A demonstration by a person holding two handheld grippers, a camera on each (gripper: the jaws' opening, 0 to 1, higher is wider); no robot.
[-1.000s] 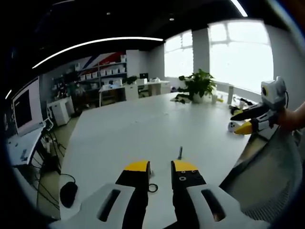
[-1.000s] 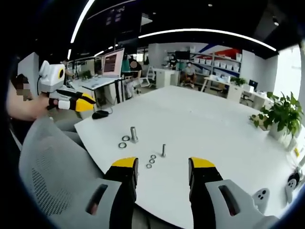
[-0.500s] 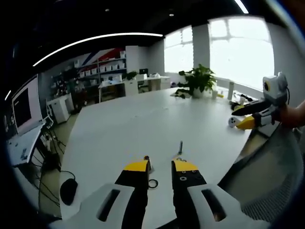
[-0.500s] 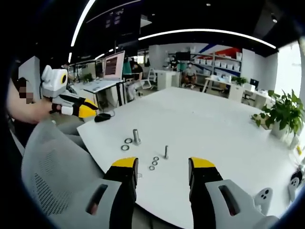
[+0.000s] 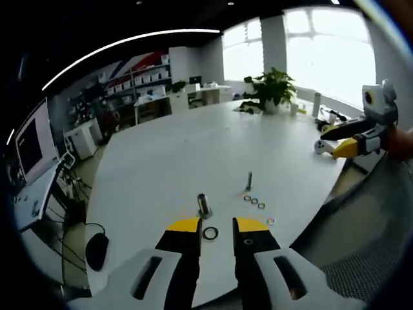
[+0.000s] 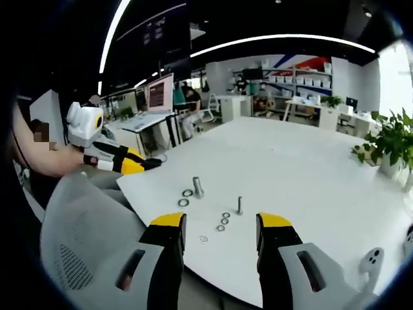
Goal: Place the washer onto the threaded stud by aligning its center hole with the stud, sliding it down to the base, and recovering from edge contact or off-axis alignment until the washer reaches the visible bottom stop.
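The left gripper (image 5: 216, 225), black with yellow-tipped jaws, stands released with a narrow gap between its tips, holding nothing; it hovers at the near edge of the broad white table (image 5: 168, 161), and a dark ring-shaped washer (image 5: 210, 233) lies on the table right between the jaw tips. Just beyond that washer stands a thick short grey bolt (image 5: 203, 204), and a little past it the thin upright threaded stud (image 5: 249, 180), bare, with a row of small silver washers (image 5: 254, 201) on the table at its foot and one more small washer (image 5: 270, 221) nearer the edge. The right gripper (image 6: 216, 223) is also released, jaws set wider apart and empty, poised over the table edge short of the stud — a grey mesh chair back (image 6: 84, 219) sits close beside it. The table surface around the stud is open, with a potted green plant (image 5: 271, 87) well beyond it. No writing on any of these things is legible.
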